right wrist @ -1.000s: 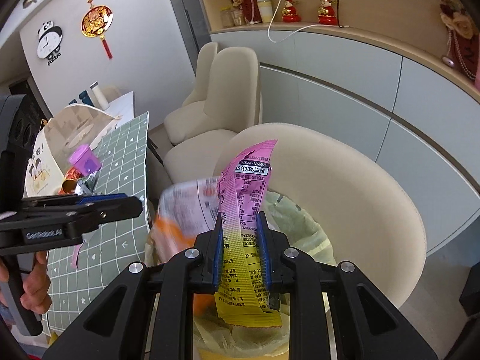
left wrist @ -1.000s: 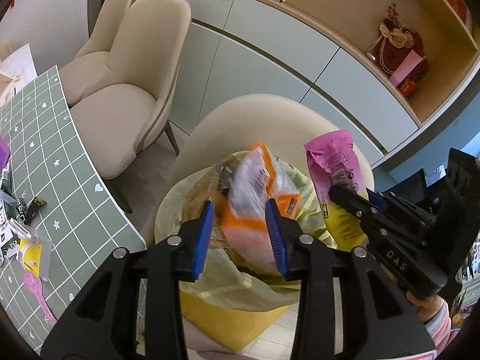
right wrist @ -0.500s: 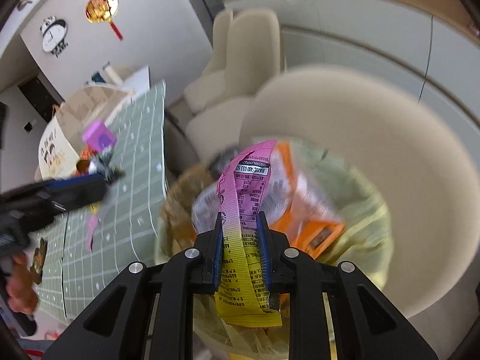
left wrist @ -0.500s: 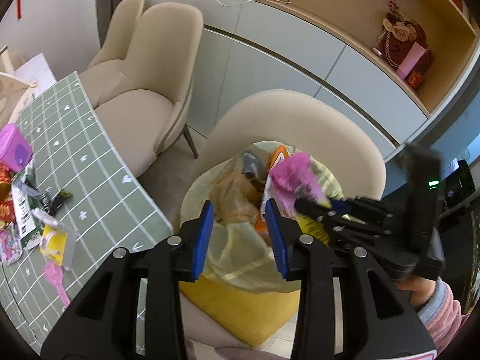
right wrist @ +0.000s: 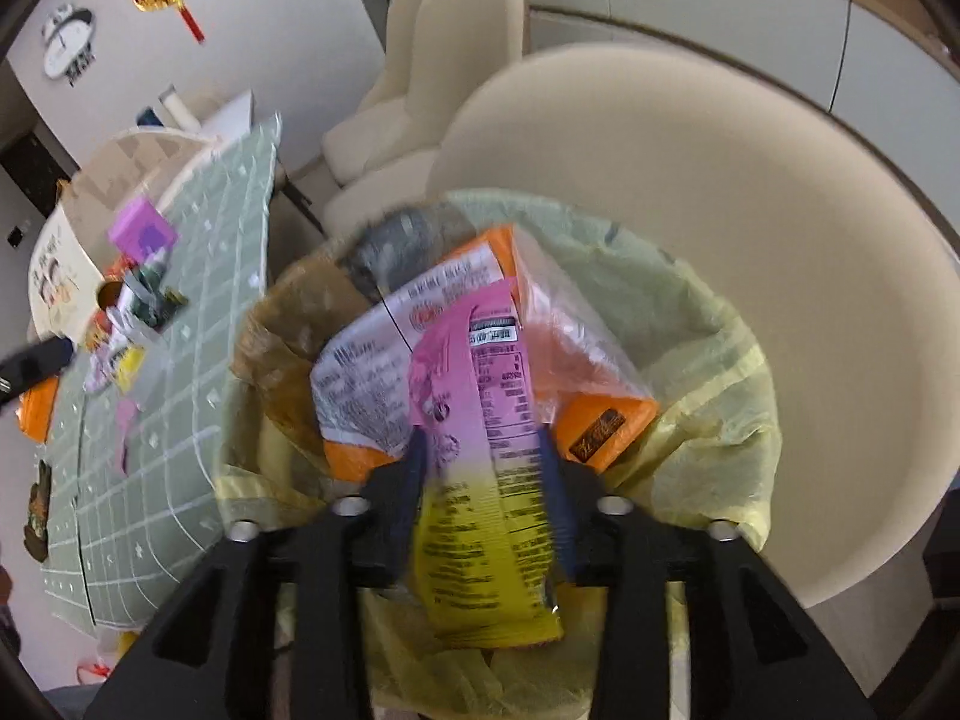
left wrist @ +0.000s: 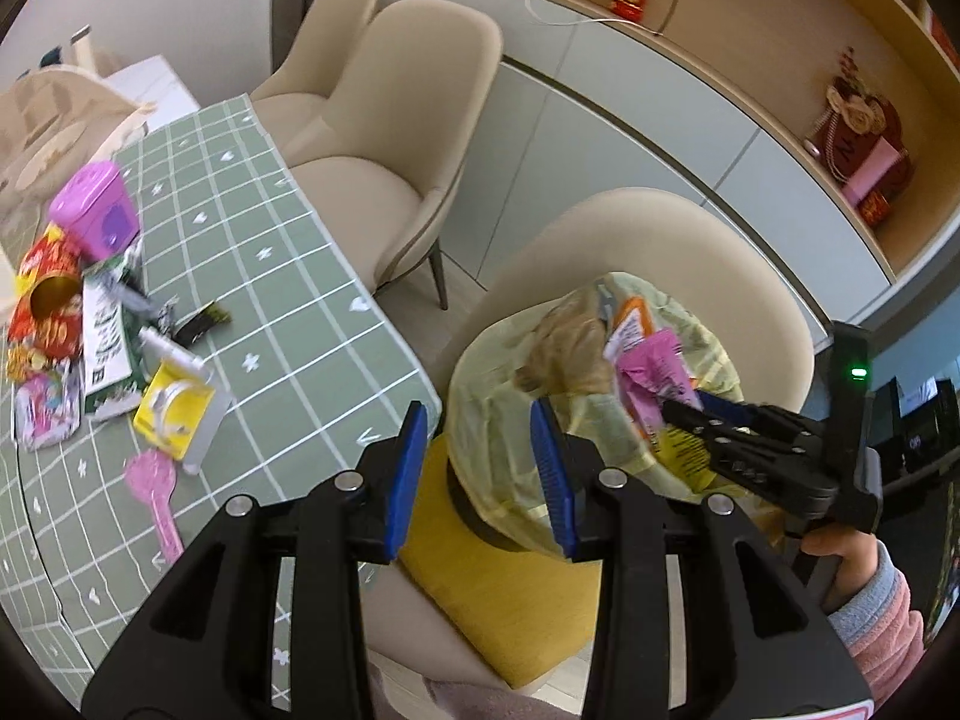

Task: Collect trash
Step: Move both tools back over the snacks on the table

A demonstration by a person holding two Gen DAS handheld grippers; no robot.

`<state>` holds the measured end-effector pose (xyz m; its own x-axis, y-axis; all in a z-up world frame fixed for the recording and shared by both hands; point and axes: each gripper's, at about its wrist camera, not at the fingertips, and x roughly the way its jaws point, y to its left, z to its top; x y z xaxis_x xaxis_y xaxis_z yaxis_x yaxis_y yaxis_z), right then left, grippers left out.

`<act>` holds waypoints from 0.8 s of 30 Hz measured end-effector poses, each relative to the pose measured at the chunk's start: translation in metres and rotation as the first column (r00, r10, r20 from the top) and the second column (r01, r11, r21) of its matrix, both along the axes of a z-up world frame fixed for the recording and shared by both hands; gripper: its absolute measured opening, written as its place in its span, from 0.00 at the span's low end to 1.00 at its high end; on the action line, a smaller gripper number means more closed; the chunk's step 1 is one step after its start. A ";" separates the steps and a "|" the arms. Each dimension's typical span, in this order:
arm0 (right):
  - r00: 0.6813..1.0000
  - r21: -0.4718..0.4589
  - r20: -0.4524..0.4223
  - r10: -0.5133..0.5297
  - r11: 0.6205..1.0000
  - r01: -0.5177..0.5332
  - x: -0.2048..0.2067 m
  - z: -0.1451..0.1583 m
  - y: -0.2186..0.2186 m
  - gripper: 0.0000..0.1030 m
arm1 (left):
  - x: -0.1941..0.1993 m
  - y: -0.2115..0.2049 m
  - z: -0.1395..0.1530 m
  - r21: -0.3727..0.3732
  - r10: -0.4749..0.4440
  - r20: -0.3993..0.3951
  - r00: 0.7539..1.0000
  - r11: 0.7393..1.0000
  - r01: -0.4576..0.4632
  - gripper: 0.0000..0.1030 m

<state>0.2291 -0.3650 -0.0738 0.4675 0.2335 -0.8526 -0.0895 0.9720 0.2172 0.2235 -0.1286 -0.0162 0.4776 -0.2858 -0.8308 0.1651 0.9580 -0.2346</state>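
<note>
Wrappers [left wrist: 108, 324] litter green gridded tablecloth [left wrist: 288, 276] beside beige chairs [left wrist: 384, 138].

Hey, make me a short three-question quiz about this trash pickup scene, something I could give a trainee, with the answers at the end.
1. True or false: the right gripper is clamped tight on the pink and yellow wrapper.
2. What lines the bin on the chair? A) a yellow-green bag B) a black bag C) nothing
3. Fill in: the left gripper holds ____.

Key
1. False: its jaws have just been opening, and the wrapper lies loose between them above the bag.
2. A
3. nothing; litter still lies on the green tablecloth.
</note>
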 end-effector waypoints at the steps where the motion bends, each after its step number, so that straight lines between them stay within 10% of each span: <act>1: 1.000 0.000 0.014 -0.005 1.000 0.005 -0.002 0.005 0.000 0.50 | -0.001 0.004 -0.001 -0.001 0.008 -0.001 1.000 1.000 -0.008 0.33; 24: 0.964 -0.065 0.233 0.125 0.991 -0.113 -0.037 0.103 0.135 0.54 | -0.045 0.202 -0.009 0.069 0.316 0.132 0.939 0.942 -0.327 0.33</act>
<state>0.1920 -0.2298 0.0294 0.6288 0.2589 -0.7332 -0.2479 0.9605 0.1266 0.1785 0.0733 -0.0254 0.6272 -0.0285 -0.7783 -0.1341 0.9804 -0.1441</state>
